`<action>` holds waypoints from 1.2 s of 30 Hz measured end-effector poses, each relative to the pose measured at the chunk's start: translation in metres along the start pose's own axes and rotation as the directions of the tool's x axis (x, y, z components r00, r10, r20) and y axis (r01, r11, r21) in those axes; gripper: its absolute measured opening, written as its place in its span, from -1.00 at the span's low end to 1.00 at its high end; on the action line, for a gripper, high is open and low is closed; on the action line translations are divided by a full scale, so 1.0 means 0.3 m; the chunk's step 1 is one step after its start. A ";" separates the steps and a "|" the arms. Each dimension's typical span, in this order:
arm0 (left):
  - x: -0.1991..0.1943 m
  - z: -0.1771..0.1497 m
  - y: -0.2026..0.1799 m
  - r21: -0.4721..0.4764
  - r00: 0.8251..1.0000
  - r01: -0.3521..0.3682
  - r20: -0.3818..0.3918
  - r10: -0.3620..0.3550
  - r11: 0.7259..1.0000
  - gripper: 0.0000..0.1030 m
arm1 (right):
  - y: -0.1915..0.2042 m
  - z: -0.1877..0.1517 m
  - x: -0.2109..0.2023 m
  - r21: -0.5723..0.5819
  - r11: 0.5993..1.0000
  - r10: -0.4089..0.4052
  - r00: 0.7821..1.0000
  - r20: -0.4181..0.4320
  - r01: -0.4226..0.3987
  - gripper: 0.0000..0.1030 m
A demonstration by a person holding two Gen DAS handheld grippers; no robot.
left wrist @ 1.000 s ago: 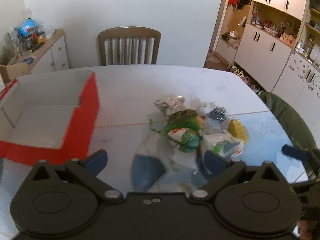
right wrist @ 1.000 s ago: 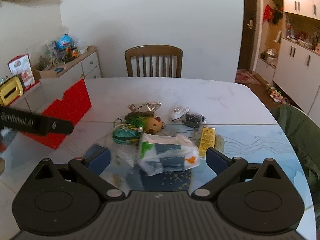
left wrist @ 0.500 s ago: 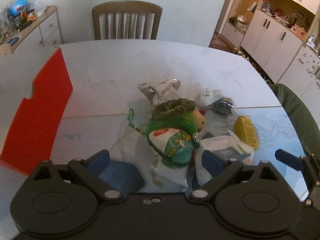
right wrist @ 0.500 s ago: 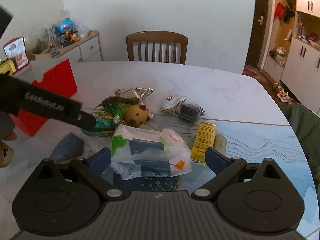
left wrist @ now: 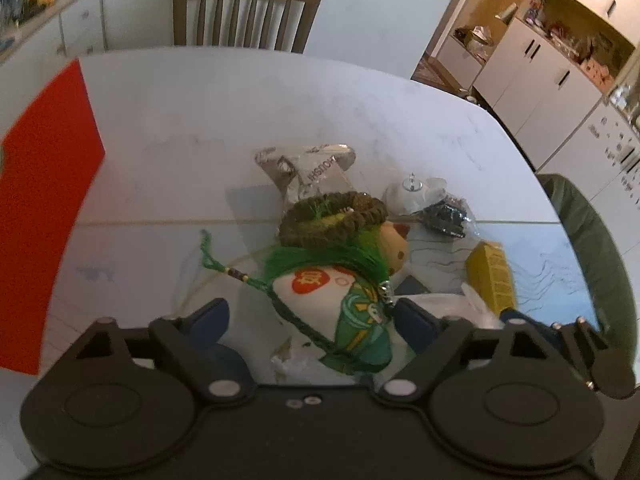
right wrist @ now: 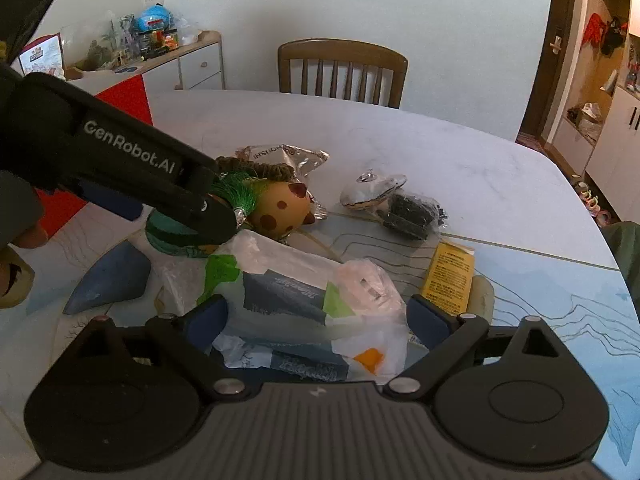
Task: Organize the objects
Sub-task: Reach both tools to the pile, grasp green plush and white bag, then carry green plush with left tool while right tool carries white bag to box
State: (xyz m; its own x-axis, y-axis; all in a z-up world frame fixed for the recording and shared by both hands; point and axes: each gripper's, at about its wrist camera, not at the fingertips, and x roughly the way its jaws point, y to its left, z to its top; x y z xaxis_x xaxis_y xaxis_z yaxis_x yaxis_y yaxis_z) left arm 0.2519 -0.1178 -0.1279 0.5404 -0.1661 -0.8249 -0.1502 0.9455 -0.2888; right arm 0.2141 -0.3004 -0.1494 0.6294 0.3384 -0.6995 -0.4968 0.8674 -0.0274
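A pile of small things lies mid-table. My left gripper (left wrist: pixel 314 316) is open, its fingers either side of a green and white pouch (left wrist: pixel 344 320) with a green tassel. My right gripper (right wrist: pixel 316 320) is open around a white plastic bag (right wrist: pixel 304 300) holding a blue packet. Behind lie a yellow spotted toy (right wrist: pixel 280 210), a silver foil packet (left wrist: pixel 308 168), a brown bead bracelet (left wrist: pixel 332 220), a black item in a clear bag (right wrist: pixel 412 212) and a yellow box (right wrist: pixel 450 276). The red box (left wrist: pixel 44 208) stands at the left.
A blue wedge-shaped piece (right wrist: pixel 108 276) lies left of the plastic bag. A wooden chair (left wrist: pixel 244 16) stands at the far side of the white table (left wrist: pixel 280 100). A green chair back (left wrist: pixel 592 248) is at the right; cabinets stand beyond.
Both grippers have moved forward and down onto the pile. The left now straddles the green pouch, and the right straddles the plastic bag. The red box has slid toward the left edge.
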 end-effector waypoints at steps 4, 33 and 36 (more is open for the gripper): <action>-0.001 0.004 0.004 -0.005 1.000 0.028 0.001 -0.028 1.000 0.39 | 0.002 0.000 0.000 -0.003 1.000 0.012 1.000 -0.004 -0.012 0.75; -0.297 -0.059 0.039 0.035 0.986 0.005 0.165 -0.011 0.999 0.02 | 0.002 -0.020 -0.190 0.062 0.998 0.025 0.999 0.027 -0.027 -0.60; -0.358 -0.062 0.049 0.037 0.981 0.005 0.191 -0.012 0.999 0.02 | 0.007 -0.011 -0.236 0.076 0.996 0.035 0.999 0.037 -0.038 -0.60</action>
State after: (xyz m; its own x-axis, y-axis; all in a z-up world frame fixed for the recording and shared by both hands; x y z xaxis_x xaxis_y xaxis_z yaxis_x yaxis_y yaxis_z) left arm 0.1761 -0.0913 -0.0526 0.6906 -0.1204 -0.7131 -0.1172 0.9544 -0.2747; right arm 0.1664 -0.3238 -0.1021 0.6333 0.3819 -0.6731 -0.4735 0.8792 0.0533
